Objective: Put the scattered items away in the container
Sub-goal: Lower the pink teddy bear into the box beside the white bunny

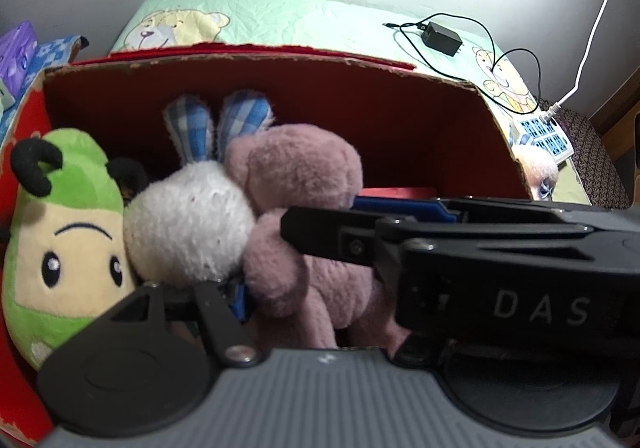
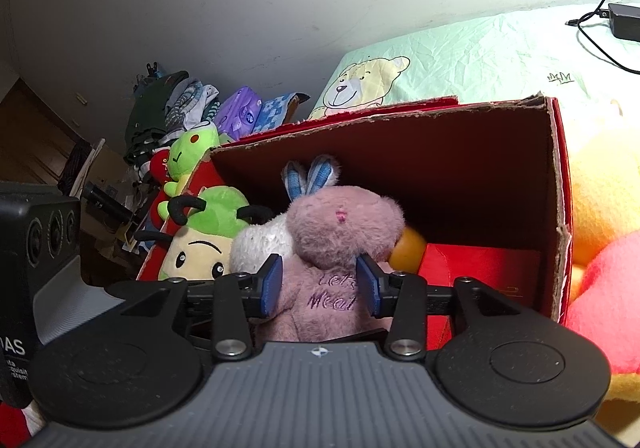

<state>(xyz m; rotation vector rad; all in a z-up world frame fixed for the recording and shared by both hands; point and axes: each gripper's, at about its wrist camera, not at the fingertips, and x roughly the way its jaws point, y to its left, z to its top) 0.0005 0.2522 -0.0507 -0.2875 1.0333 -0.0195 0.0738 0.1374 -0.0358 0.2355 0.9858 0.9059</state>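
A red cardboard box (image 2: 500, 152) lies open on the bed and shows in the left wrist view (image 1: 320, 96) too. My right gripper (image 2: 320, 284) is shut on a mauve plush bear (image 2: 340, 232) by its body, at the box mouth. The bear (image 1: 296, 184) fills the left wrist view, with the right gripper's black finger (image 1: 320, 232) against it. A white bunny with blue checked ears (image 1: 192, 216) and a green plush (image 1: 68, 232) sit in the box beside it. My left gripper (image 1: 248, 288) is close under the bear; its right finger is hidden.
A large yellow and pink plush (image 2: 600, 216) lies right of the box. A black power adapter (image 1: 442, 36) with cable and a power strip (image 1: 544, 136) rest on the green bear-print sheet (image 2: 480, 56). Clothes and packs (image 2: 200, 108) pile up at the left.
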